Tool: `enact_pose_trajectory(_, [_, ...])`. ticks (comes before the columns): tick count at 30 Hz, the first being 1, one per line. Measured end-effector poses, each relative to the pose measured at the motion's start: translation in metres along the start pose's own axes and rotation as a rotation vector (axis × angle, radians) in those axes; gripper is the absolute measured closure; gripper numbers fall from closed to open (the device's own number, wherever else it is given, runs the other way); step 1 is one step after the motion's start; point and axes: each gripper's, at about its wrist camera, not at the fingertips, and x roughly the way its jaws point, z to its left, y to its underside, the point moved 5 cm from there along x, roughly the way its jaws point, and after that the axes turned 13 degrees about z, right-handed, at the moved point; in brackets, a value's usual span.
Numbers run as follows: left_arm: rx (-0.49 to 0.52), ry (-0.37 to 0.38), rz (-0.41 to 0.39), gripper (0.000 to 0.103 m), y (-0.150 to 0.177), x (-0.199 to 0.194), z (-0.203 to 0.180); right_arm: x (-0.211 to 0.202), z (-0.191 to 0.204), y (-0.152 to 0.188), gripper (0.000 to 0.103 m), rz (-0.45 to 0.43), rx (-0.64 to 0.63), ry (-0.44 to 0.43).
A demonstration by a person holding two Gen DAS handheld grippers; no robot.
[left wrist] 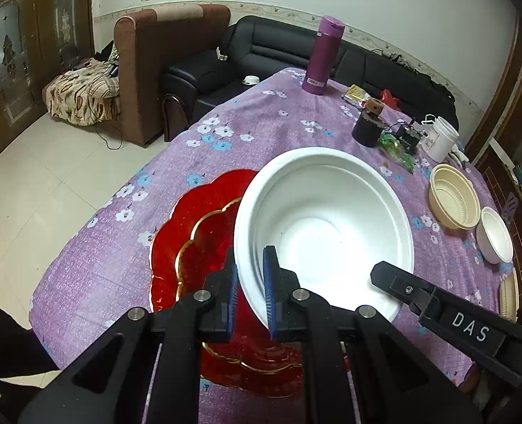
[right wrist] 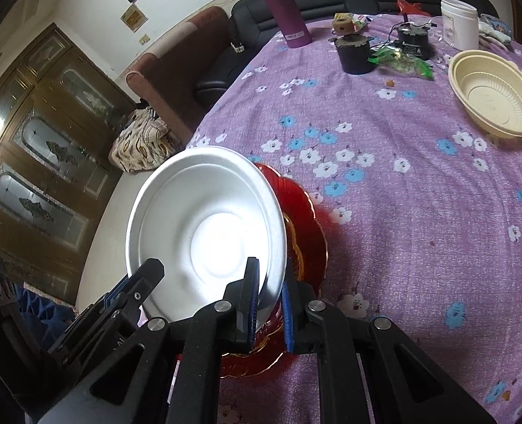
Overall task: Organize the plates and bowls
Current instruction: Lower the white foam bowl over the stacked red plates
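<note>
A big white bowl (left wrist: 328, 226) hangs tilted just above a red scalloped plate (left wrist: 197, 233) with gold trim on the purple flowered tablecloth. My left gripper (left wrist: 252, 293) is shut on the bowl's near left rim. My right gripper (right wrist: 269, 304) is shut on the opposite rim of the same white bowl (right wrist: 204, 226), and its black body shows in the left wrist view (left wrist: 437, 300). The red plate (right wrist: 306, 226) lies under and to the right of the bowl in the right wrist view. A cream bowl (left wrist: 453, 196) and a small white bowl (left wrist: 496, 235) sit at the right.
A purple flask (left wrist: 322, 54), a dark cup (left wrist: 367, 129), a green wrapper (left wrist: 398, 150), a white jar (left wrist: 439, 137) and small clutter stand at the table's far side. Another cream dish (left wrist: 508, 293) lies at the right edge. Sofas stand beyond the table.
</note>
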Motion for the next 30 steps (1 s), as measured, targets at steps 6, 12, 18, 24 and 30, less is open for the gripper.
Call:
enact_pose_trajectory(6, [-0.016,-0.013,0.015,0.092,0.002,0.005,0.008,0.011,0.007,0.001,0.092,0.027,-0.016,0.005])
enact_pose_trajectory(12, [-0.026,-0.016,0.031,0.092,0.004,0.011,0.016,0.021,0.011,0.003,0.092,0.048,-0.028,0.017])
enact_pose_trajectory(18, [-0.028,-0.018,0.048,0.092,0.006,0.017,0.019,0.029,0.011,0.004,0.092,0.067,-0.031,0.027])
enact_pose_trajectory(24, [-0.028,-0.019,0.058,0.091,0.007,0.020,0.020,0.032,0.012,0.005,0.092,0.077,-0.032,0.034])
enact_pose_trajectory(30, [-0.027,-0.019,0.062,0.091,0.009,0.022,0.022,0.034,0.012,0.006,0.092,0.081,-0.031,0.037])
